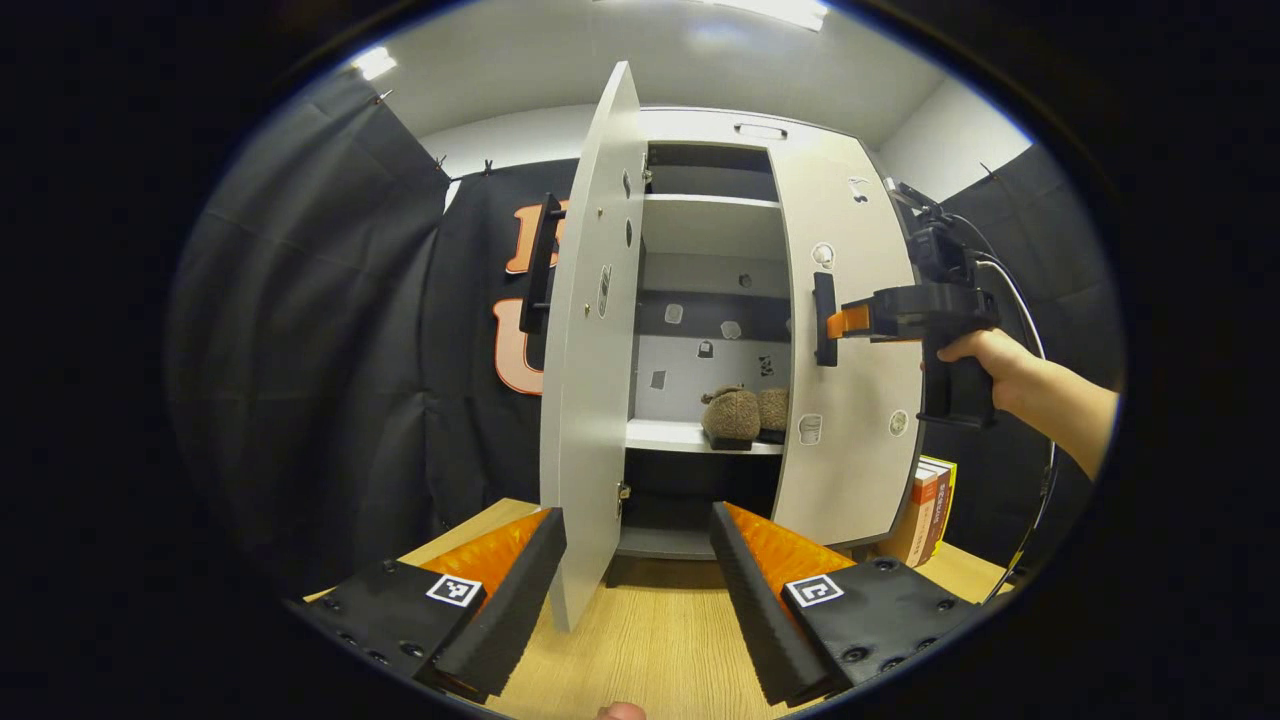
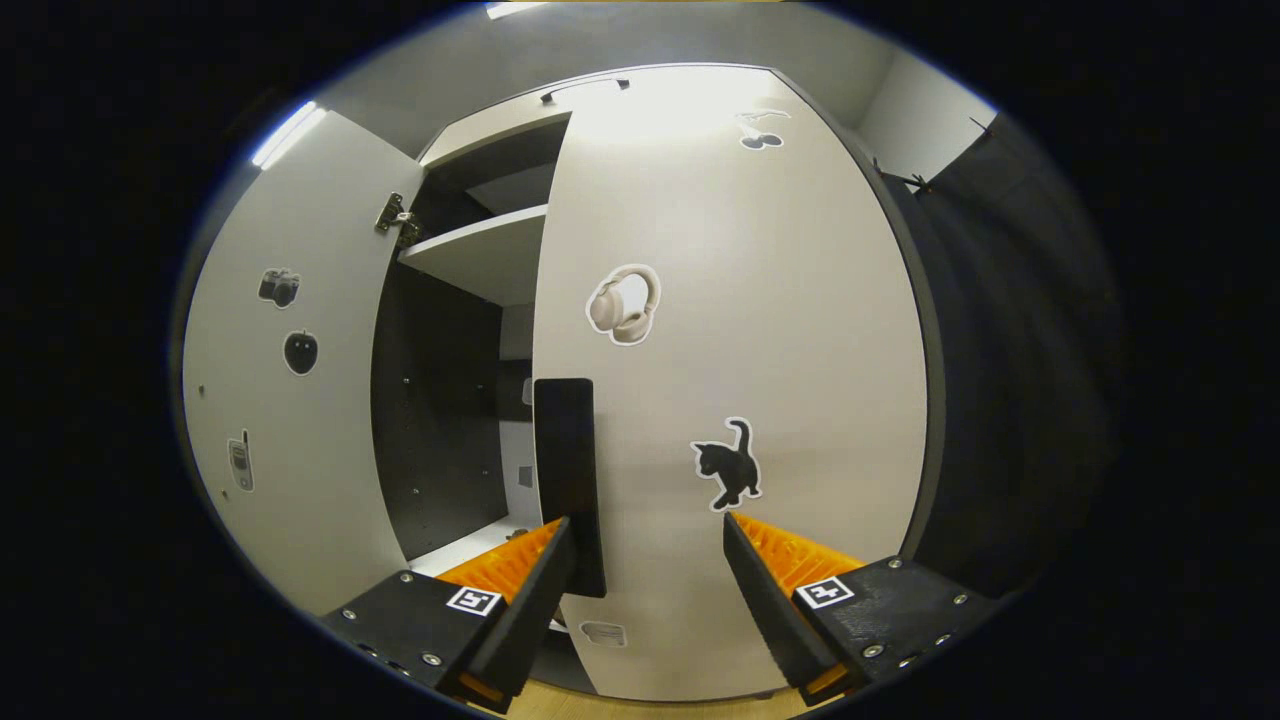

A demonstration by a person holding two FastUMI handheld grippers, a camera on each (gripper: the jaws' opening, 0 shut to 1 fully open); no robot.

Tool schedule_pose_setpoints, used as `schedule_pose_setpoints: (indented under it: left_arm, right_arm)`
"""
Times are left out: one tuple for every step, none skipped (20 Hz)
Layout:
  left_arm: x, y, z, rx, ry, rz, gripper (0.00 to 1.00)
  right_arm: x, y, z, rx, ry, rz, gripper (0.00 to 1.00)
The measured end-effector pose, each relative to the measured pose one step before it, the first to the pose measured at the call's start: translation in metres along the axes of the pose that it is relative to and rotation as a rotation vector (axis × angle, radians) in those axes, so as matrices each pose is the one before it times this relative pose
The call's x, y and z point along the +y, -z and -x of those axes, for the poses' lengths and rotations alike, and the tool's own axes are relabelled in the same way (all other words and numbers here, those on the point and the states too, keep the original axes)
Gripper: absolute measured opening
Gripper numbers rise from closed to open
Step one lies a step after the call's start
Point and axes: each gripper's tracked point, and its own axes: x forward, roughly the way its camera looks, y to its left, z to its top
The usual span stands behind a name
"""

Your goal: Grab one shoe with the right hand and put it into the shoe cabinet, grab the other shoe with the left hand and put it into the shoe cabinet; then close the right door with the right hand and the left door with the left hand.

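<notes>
Pressing toward the pale grey right door [image 2: 740, 330], the right gripper [image 2: 645, 545] stands wide, the door's black upright handle [image 2: 570, 480] just beside its left finger; the left gripper [image 1: 635, 560] is wide too.

My right gripper [image 2: 645, 580] sits close to the right door [image 2: 740, 380], jaws spread, one fingertip [image 2: 545, 575] beside its black handle [image 2: 568, 480]. The left door [image 2: 290, 400] stands wide open, an inner shelf [image 2: 480, 255] visible between.

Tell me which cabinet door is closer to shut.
The right door, the one the right gripper is at; it is nearly shut, while the left door stands wide open.
</notes>
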Motion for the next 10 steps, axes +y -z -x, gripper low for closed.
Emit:
schedule_pose_setpoints:
  left_arm:
    - [0.0, -0.00091, -0.00038, -0.00088, 0.00058, -0.00054, 0.95]
    - [-0.00085, 0.0, -0.00046, 0.00001, 0.00199, -0.00104, 0.95]
    - [-0.0005, -0.0005, 0.00056, -0.00138, -0.00098, -0.00081, 0.95]
    - [-0.00113, -0.00115, 0.00029, -0.00183, 0.00146, 0.00099, 0.95]
    - [-0.00175, -0.00072, -0.00021, -0.00142, 0.00398, 0.00282, 0.95]
    - [-0.0025, 0.00054, 0.00043, 0.00315, 0.00508, 0.00256, 0.95]
    - [-0.00326, 0.00018, 0.00058, 0.00945, 0.00754, 0.00313, 0.95]
    - [-0.00327, -0.00086, 0.00015, 0.00037, 0.00773, 0.00661, 0.9]
    - [-0.00377, -0.00243, -0.00038, -0.00009, 0.01086, 0.00478, 0.94]
    - [-0.00332, -0.00024, 0.0013, 0.00054, 0.00754, 0.00101, 0.91]
  right_arm:
    - [-0.00398, -0.0017, 0.00102, -0.00127, 0.00887, 0.0029, 0.92]
    - [-0.00441, -0.00339, 0.00281, -0.0084, 0.0101, 0.00994, 0.92]
    - [-0.00425, -0.00275, 0.00597, -0.00664, 0.00732, 0.00883, 0.92]
    - [-0.00336, -0.00255, 0.00683, -0.00582, 0.00265, 0.00499, 0.92]
    - [-0.00342, -0.00175, 0.01039, -0.00579, 0.00285, 0.00029, 0.92]
    - [-0.00387, -0.00134, 0.01038, -0.00639, 0.00443, -0.00432, 0.92]
    - [-0.00402, -0.00124, 0.01197, -0.00989, 0.00844, -0.0036, 0.92]
    - [-0.00534, -0.00029, 0.0115, -0.00897, 0.0147, 0.00236, 0.92]
    - [-0.00447, 0.00159, 0.01314, -0.00489, 0.00889, 0.00207, 0.92]
    - [-0.00265, 0.00159, 0.01297, -0.00256, 0.00494, -0.00263, 0.92]
